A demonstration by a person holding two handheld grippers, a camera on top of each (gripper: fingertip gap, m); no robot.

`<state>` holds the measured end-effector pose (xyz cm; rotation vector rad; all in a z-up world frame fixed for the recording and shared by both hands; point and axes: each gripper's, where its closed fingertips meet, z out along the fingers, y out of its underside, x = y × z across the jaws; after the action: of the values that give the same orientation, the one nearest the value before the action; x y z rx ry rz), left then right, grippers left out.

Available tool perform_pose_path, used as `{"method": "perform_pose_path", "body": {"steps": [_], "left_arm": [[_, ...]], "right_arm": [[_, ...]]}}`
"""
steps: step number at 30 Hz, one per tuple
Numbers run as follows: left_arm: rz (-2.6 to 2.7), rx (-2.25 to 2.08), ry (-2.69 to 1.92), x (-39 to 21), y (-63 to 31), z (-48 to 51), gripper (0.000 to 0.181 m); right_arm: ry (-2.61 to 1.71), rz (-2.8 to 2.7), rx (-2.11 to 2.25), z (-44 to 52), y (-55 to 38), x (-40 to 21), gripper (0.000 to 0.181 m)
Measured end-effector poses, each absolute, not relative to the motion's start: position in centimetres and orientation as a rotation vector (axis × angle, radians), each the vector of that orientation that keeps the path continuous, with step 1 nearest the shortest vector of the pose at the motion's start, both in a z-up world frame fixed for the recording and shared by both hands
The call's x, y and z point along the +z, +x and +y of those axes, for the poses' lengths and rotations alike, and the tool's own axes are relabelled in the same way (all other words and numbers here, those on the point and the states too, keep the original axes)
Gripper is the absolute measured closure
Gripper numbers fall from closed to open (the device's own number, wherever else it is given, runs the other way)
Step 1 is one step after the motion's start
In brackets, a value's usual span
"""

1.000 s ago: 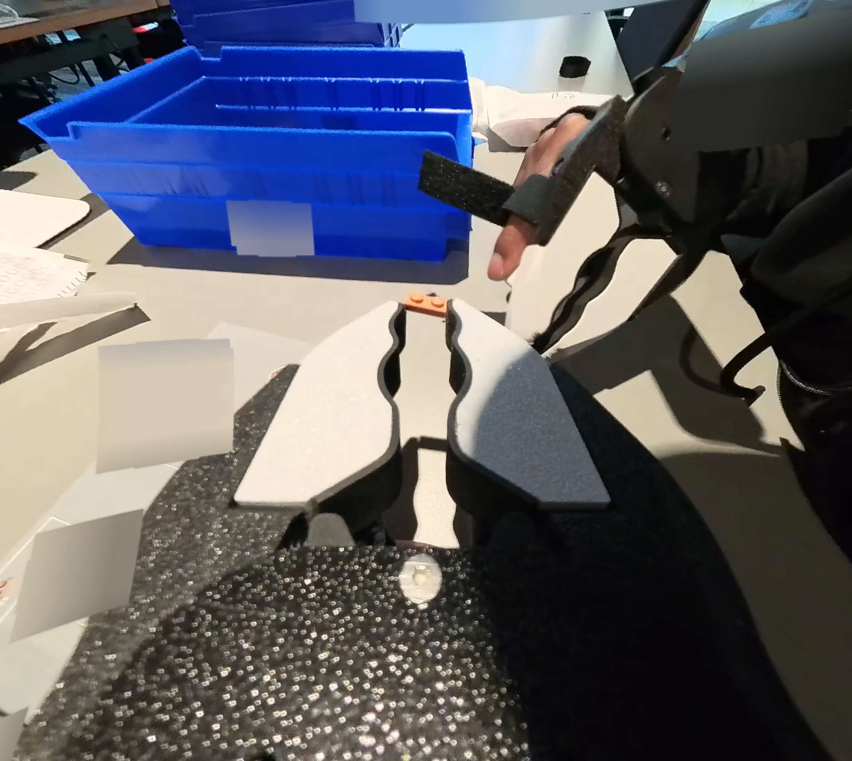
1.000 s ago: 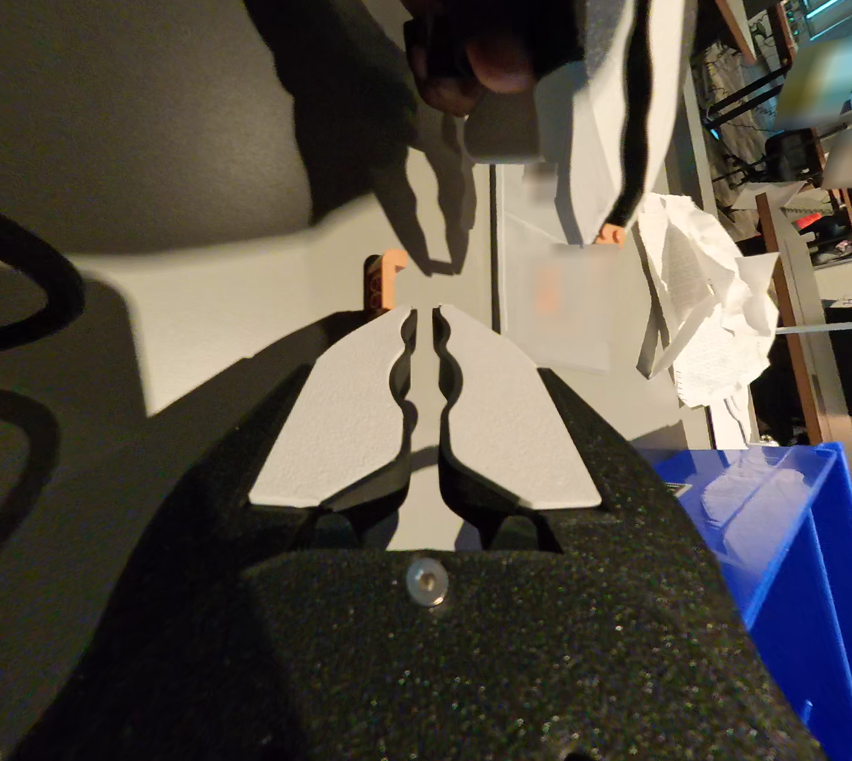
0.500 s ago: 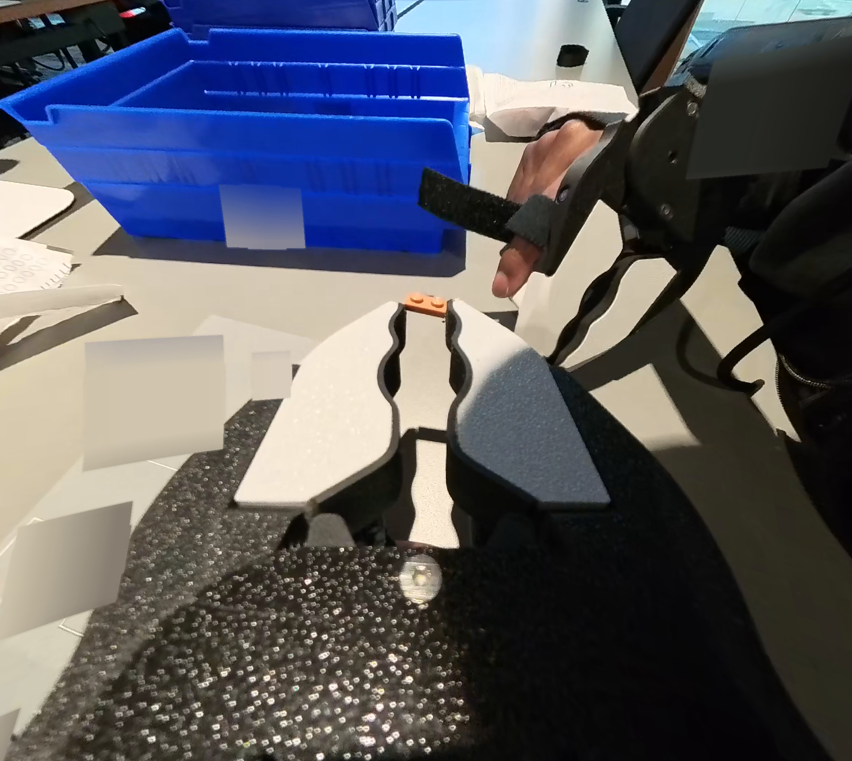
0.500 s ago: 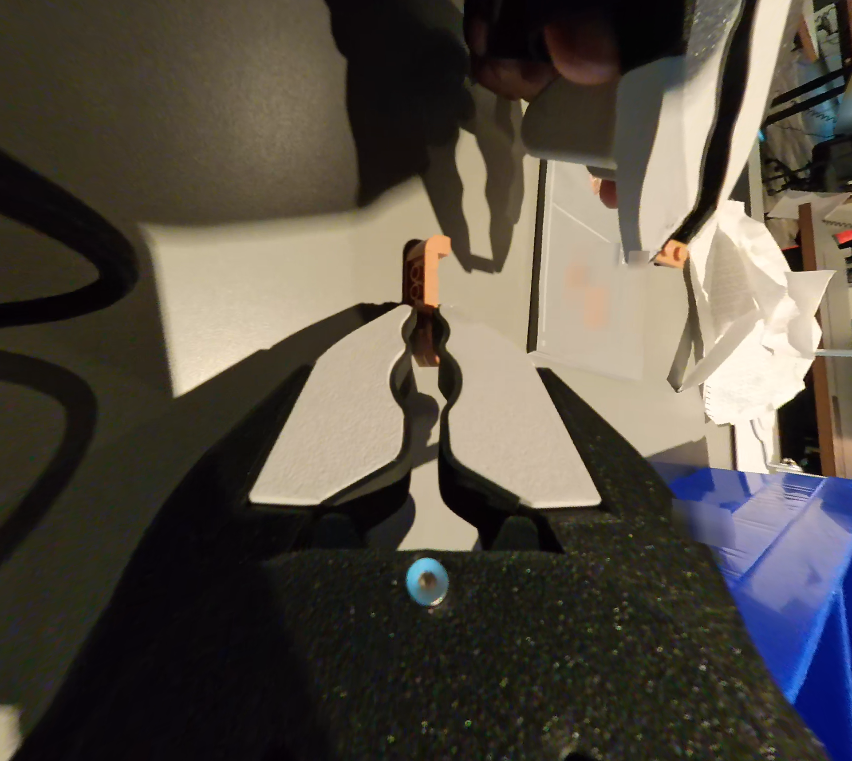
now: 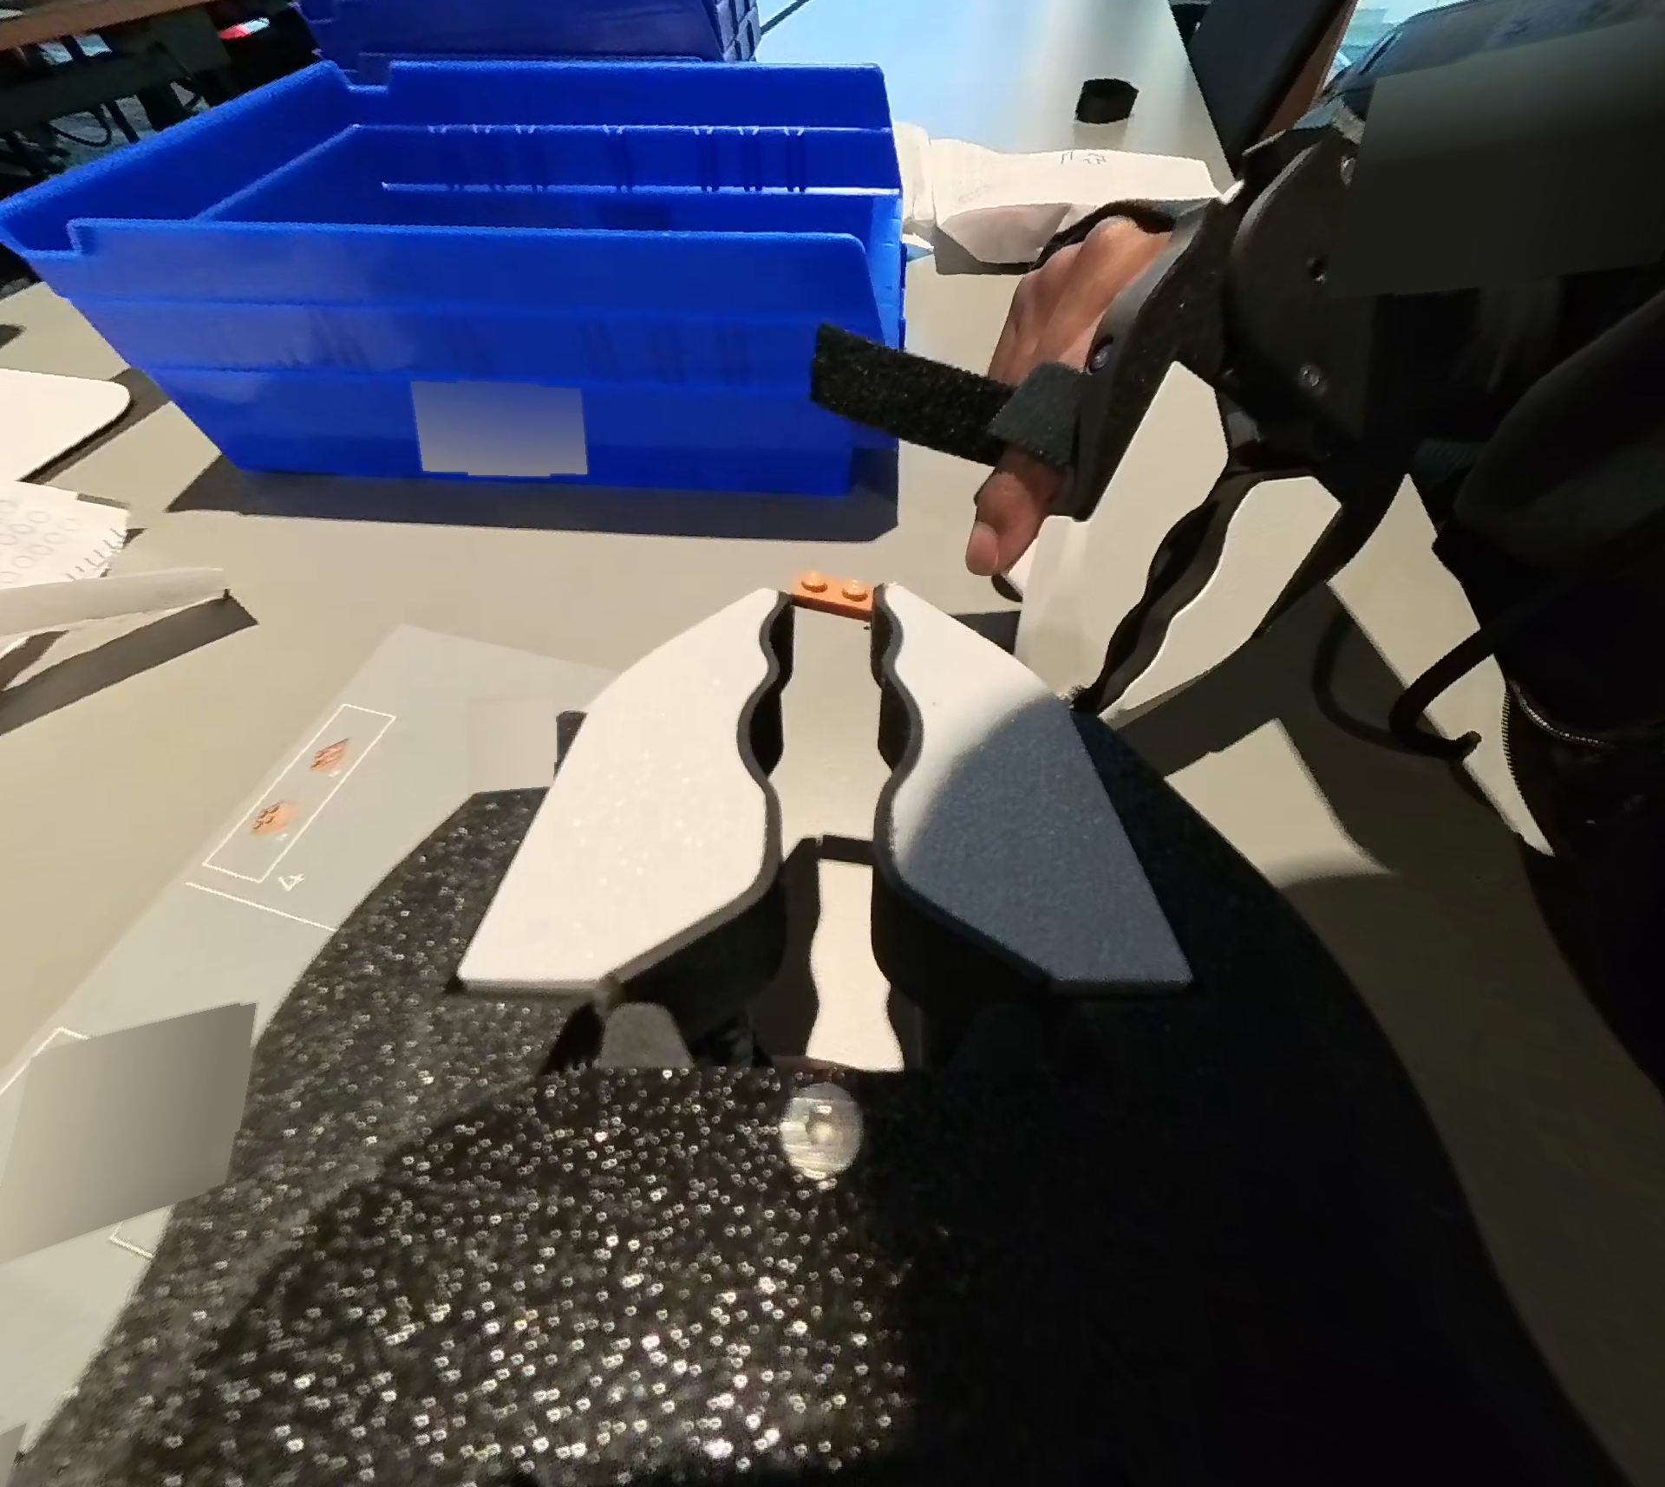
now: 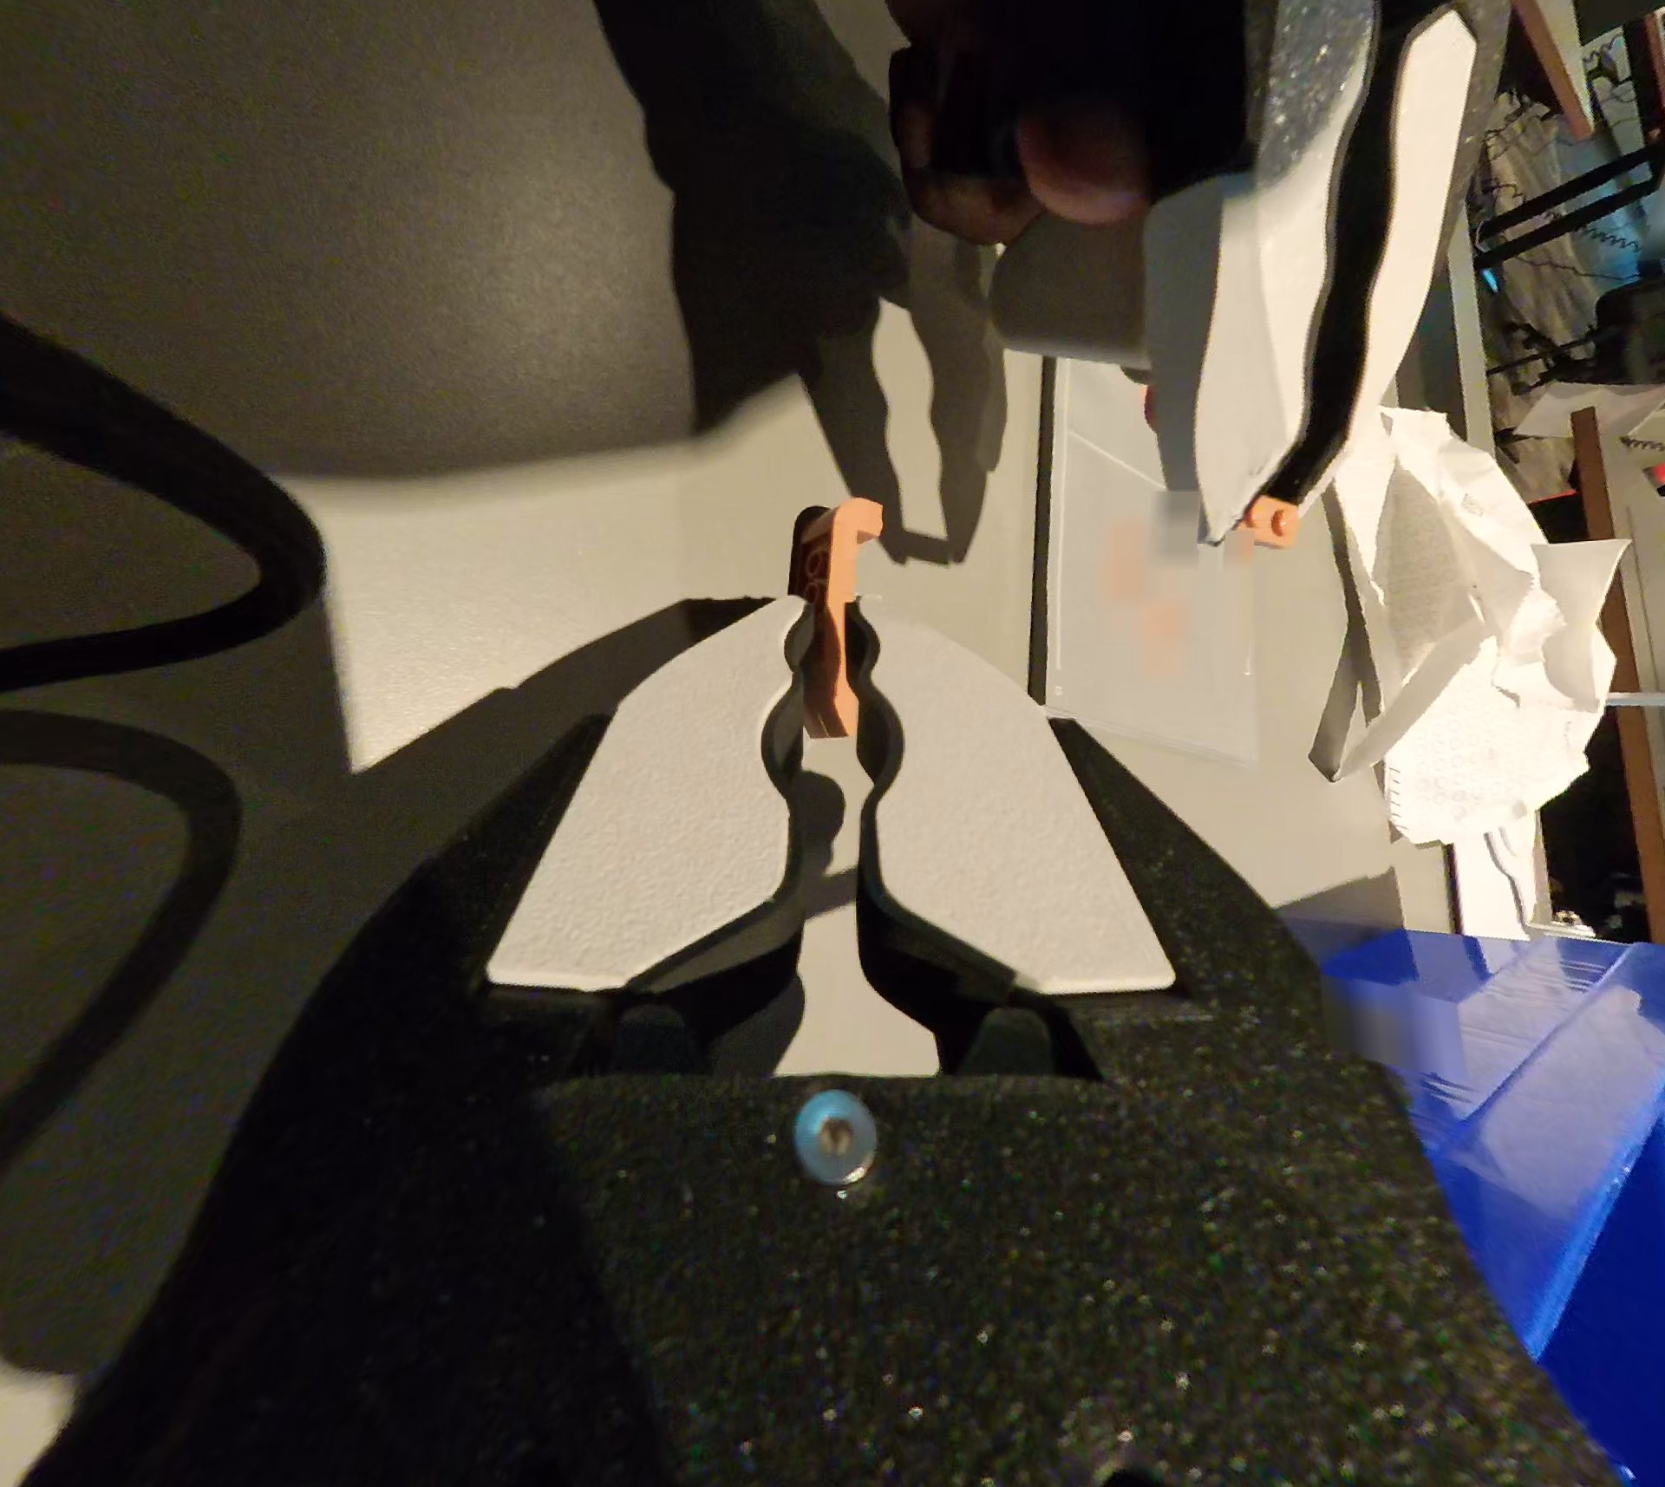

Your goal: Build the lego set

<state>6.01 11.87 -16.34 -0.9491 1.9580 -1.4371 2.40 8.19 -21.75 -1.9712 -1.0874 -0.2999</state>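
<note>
Left hand-held gripper [image 5: 831,604] was pinching a small orange two-stud plate [image 5: 832,596] right at its fingertips, above the grey tabletop [image 5: 541,570] with blue bins [image 5: 468,291] behind. Right hand-held gripper [image 6: 831,615] was clamped on an orange bracket piece [image 6: 833,615], standing upright between its fingers, near the instruction sheet [image 6: 1144,633].

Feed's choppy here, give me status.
Left gripper shut on small orange plate. Right gripper shut on orange bracket. Pieces apart, nothing between.

Left wrist view bright and sharp; right wrist view dim, hard shadows crossing the table [image 6: 504,543] (edges bowed by wide-angle lens).
</note>
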Motion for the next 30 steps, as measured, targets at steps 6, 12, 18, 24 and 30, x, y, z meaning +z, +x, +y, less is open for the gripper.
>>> {"method": "perform_pose_path", "body": {"steps": [6, 12, 18, 24, 30], "left_arm": [[1.963, -1.44, -0.946, -16.35, 5.95, 11.76, 0.166], [1.962, -1.442, -0.944, -16.32, 5.94, 11.73, 0.166], [1.963, -1.442, -0.943, -16.32, 5.94, 11.72, 0.166], [1.963, -1.442, -0.939, -16.27, 5.91, 11.66, 0.166], [1.963, -1.44, -0.934, -16.19, 5.88, 11.61, 0.166]], "right_arm": [[-1.978, -1.077, -0.297, 8.24, 2.49, -21.85, 0.176], [-1.985, -1.074, -0.291, 8.28, 2.42, -21.98, 0.175], [-2.004, -1.072, -0.288, 8.28, 2.5, -22.26, 0.175], [-2.016, -1.086, -0.294, 8.25, 2.48, -22.61, 0.175], [-2.017, -1.086, -0.296, 8.28, 2.47, -22.61, 0.175]]}}
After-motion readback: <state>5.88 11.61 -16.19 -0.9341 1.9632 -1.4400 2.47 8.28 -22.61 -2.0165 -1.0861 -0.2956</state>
